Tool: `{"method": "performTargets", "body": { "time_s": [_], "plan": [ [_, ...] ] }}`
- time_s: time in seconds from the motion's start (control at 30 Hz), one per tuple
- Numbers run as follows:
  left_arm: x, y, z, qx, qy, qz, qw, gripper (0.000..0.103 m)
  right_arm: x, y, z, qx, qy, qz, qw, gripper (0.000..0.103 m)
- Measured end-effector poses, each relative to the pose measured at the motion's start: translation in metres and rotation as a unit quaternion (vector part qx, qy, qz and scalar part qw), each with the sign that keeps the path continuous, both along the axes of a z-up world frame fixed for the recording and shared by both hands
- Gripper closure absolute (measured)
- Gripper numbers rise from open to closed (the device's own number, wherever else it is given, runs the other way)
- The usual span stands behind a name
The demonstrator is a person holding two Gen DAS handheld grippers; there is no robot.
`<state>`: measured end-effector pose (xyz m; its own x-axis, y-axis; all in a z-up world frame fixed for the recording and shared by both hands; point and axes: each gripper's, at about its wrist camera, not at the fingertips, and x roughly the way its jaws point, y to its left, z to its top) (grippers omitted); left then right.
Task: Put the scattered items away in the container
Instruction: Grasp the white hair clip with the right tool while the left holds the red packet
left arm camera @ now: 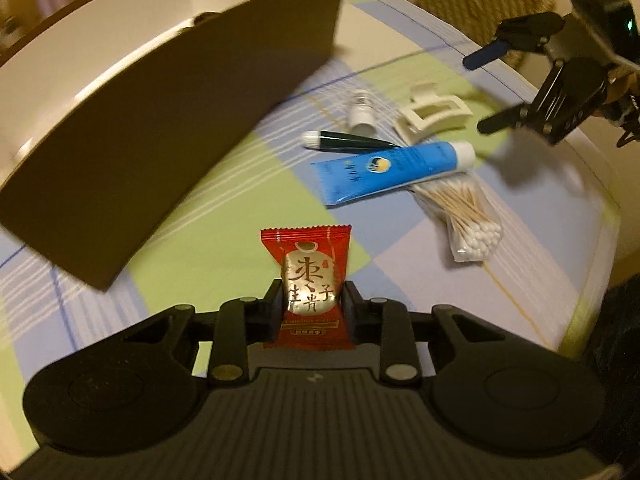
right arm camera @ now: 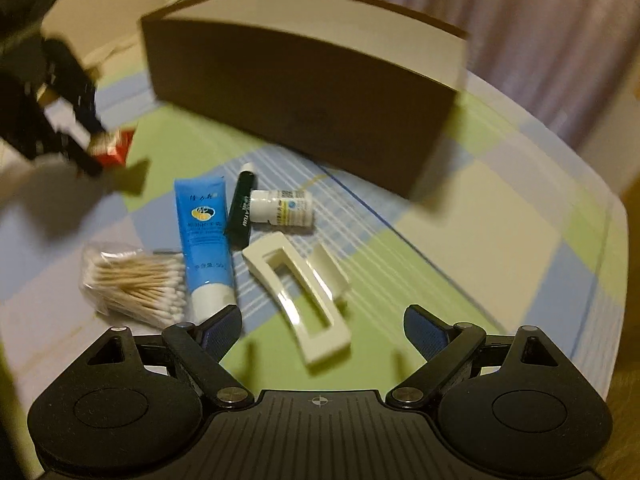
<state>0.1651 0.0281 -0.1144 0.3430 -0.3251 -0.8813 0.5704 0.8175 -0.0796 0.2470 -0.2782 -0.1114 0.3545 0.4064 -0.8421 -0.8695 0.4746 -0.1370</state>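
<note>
The left tool point(left arm camera: 311, 300) held a red candy point(left arm camera: 307, 280) between its narrow jaws, which pressed on the middle of the wrapper. The candy was lifted above the checked cloth point(left arm camera: 224, 184) on the desk, near the brown box point(left arm camera: 168, 120) but not yet over its opening.

The right tool point(right arm camera: 322, 330) stood wide and held nothing. It hovered over the white hair clip point(right arm camera: 304, 292). The blue tube point(right arm camera: 206, 236), the bag of cotton swabs point(right arm camera: 132, 280), the dark pen point(right arm camera: 240, 212) and the small bottle point(right arm camera: 284, 206) lay close together just beside the clip.

Several things could go wrong. The wrapper looked smooth, so the candy might slip out if the hand swung fast toward the box. The box wall seemed tall, and a low path could knock the candy against it. The clip was hollow and curved, so a poor grip might make it turn or spring away. The right tool could also push the tube, because the tube lay very near its left finger.
</note>
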Motion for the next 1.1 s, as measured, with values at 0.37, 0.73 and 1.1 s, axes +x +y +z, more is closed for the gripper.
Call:
{"method": "performTargets", "body": {
  "time_s": [0.37,0.73,1.1],
  "plan": [
    [-0.021,0.016,0.012,0.009,-0.008,0.065,0.9978,0.078,0.020,0.022,-0.021,-0.022,0.037,0.092,0.995,0.048],
    [-0.036,0.012,0.020,0.011,-0.019,0.108,0.9939,0.078,0.012,-0.006,-0.006,0.013,0.081,-0.021,0.996,0.059],
    [-0.049,-0.014,0.044,0.014,-0.058,0.118,0.9912,0.078,0.005,-0.042,0.045,0.096,0.131,-0.094,0.982,0.059]
  ]
}}
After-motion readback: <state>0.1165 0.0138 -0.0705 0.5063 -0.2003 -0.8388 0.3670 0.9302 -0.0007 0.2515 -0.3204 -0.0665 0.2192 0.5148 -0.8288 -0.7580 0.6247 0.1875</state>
